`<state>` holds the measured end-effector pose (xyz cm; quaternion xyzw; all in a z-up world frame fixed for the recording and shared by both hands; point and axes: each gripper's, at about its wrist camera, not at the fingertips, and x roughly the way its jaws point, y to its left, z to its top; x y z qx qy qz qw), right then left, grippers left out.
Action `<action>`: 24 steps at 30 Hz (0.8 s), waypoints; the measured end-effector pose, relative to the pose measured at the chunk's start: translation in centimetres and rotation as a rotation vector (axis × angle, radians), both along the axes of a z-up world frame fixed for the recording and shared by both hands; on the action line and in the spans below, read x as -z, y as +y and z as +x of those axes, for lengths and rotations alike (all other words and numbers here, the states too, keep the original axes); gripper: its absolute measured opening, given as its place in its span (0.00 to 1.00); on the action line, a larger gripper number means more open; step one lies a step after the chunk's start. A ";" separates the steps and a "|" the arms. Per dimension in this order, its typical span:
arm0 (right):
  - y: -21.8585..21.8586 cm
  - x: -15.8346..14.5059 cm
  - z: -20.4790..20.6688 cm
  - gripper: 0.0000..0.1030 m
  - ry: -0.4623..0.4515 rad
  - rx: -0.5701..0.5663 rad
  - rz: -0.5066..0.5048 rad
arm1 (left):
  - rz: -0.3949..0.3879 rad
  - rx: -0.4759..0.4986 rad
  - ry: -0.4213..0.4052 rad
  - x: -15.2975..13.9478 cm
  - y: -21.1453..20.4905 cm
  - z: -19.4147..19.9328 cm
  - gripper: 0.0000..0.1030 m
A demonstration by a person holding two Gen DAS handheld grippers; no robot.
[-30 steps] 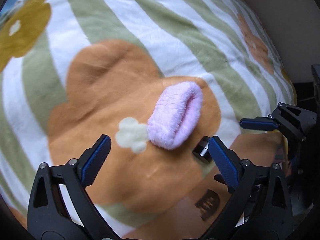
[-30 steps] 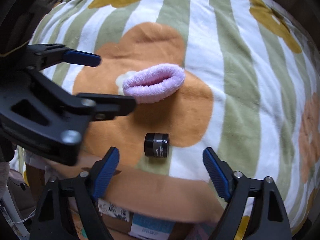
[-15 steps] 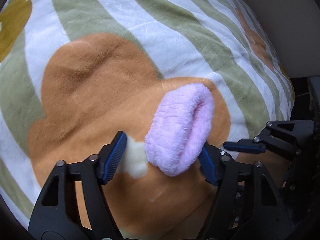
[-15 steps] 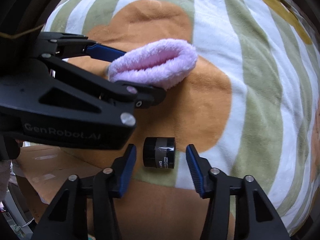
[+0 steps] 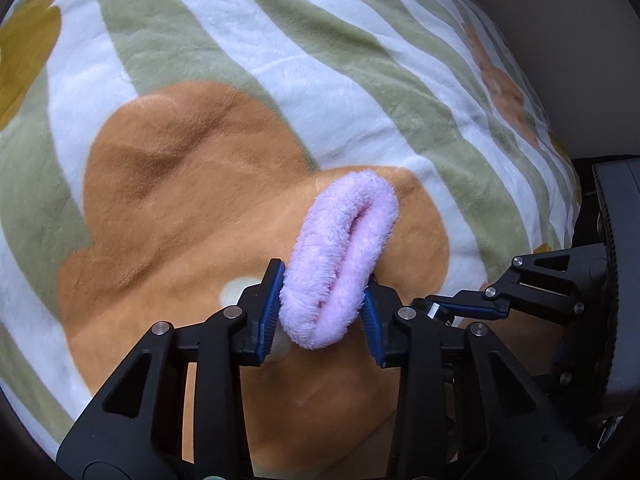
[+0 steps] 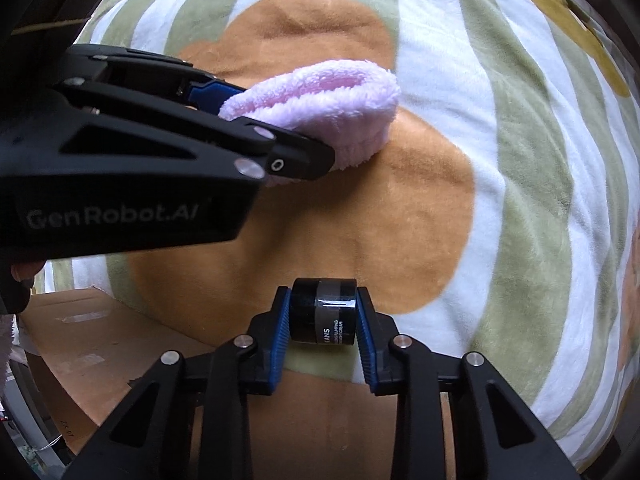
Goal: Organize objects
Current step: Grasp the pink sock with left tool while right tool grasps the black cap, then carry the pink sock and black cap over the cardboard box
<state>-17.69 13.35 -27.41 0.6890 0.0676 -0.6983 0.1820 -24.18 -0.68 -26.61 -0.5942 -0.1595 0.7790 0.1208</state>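
On a striped fleece blanket [image 5: 280, 60], the left gripper [image 5: 322, 312] has just closed on the near end of a fluffy pink band [image 5: 340, 256], while the right gripper [image 6: 322, 320] has just clamped a small black jar [image 6: 324, 312] lying at the blanket's edge.

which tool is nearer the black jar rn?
Right. The right tool is shut on the black jar; the left tool is off to its side, clamped on the pink fluffy band.

One fluffy pink band [image 5: 340, 264], one small black jar [image 6: 323, 311], two tongs (black, blue-padded), one striped blanket [image 5: 280, 60].
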 end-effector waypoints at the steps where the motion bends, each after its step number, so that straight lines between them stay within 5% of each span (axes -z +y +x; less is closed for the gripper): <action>1: 0.1 -0.1 0.1 0.27 0.002 0.000 0.000 | -0.003 0.001 0.001 -0.1 -0.1 0.1 0.31; 16: 3.4 -3.0 0.7 0.27 0.045 0.054 -0.043 | -0.009 -0.073 0.030 -2.4 -1.1 1.1 0.30; 24: 4.9 -7.3 1.6 0.27 0.098 0.053 -0.067 | -0.020 -0.143 0.072 -7.0 -1.6 3.4 0.29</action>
